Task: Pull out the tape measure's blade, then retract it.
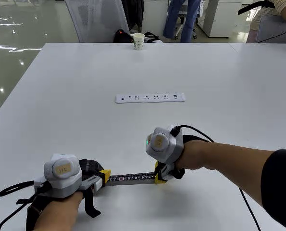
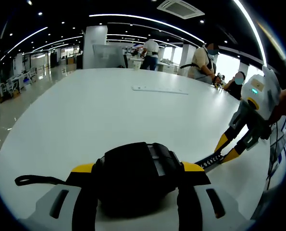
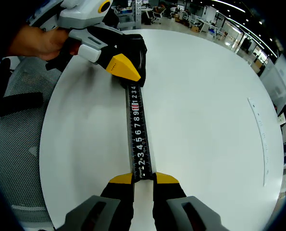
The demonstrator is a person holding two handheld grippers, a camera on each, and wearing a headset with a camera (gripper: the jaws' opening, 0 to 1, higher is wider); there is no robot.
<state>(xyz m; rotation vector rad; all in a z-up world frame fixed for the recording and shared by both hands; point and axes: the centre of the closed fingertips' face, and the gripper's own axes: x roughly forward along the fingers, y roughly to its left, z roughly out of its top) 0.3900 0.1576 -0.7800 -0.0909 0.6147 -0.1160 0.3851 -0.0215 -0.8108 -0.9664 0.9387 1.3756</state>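
Note:
A black tape measure case (image 2: 135, 173) sits between the yellow-tipped jaws of my left gripper (image 1: 97, 179), which is shut on it at the near left of the white table (image 1: 85, 96). From the case (image 3: 135, 45) a black blade with white numerals (image 3: 137, 139) runs out flat on the table. My right gripper (image 3: 143, 179) is shut on the blade's end. In the head view the blade (image 1: 130, 178) spans the short gap between the left gripper and the right gripper (image 1: 159, 178). The right gripper (image 2: 228, 149) appears at the right of the left gripper view.
A white power strip (image 1: 150, 98) lies mid-table. A paper cup (image 1: 138, 41) stands at the far edge. A black strap (image 2: 34, 180) trails left of the case. People stand and sit beyond the table's far side. A mesh chair (image 3: 18, 144) lies below the table's edge.

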